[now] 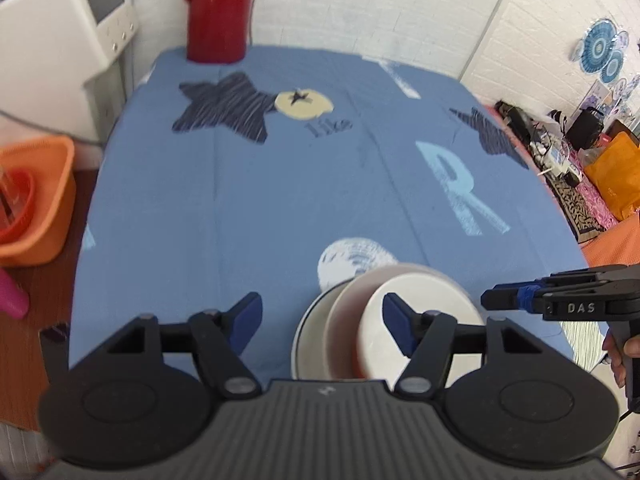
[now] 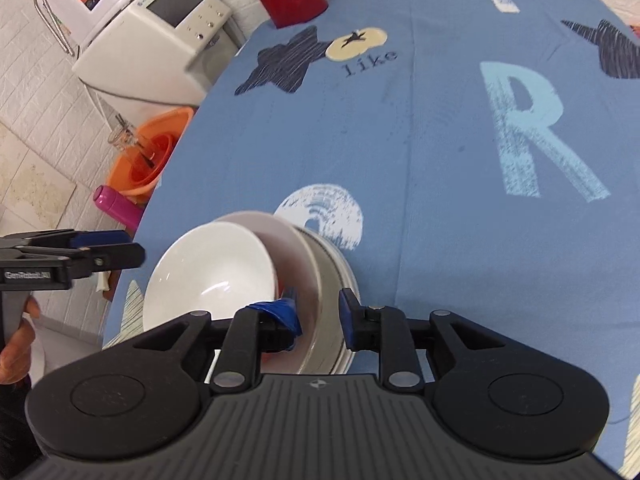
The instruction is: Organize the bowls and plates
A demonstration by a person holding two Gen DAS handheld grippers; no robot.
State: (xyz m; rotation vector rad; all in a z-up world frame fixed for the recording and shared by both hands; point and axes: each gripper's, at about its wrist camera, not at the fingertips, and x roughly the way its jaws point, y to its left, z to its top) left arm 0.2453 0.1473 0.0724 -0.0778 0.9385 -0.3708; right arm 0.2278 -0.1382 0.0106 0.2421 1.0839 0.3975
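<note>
A stack of dishes sits near the front edge of the blue cloth table: a white bowl [image 2: 208,268] nested in a larger bowl with a red outside [image 2: 298,264], on rimmed plates [image 2: 332,280]. The stack also shows in the left wrist view [image 1: 420,300]. My right gripper [image 2: 320,314] is open, its fingers straddling the rims of the larger bowl and plates. My left gripper [image 1: 322,322] is open and holds nothing, just left of the stack. The right gripper shows side-on in the left wrist view [image 1: 496,298], at the stack's right.
A red thermos [image 1: 218,8] stands at the table's far edge. A white appliance [image 1: 60,40] is at the left, with an orange basin [image 1: 36,208] and a pink bottle [image 2: 118,206] on the floor. Clutter [image 1: 580,152] lies at the right.
</note>
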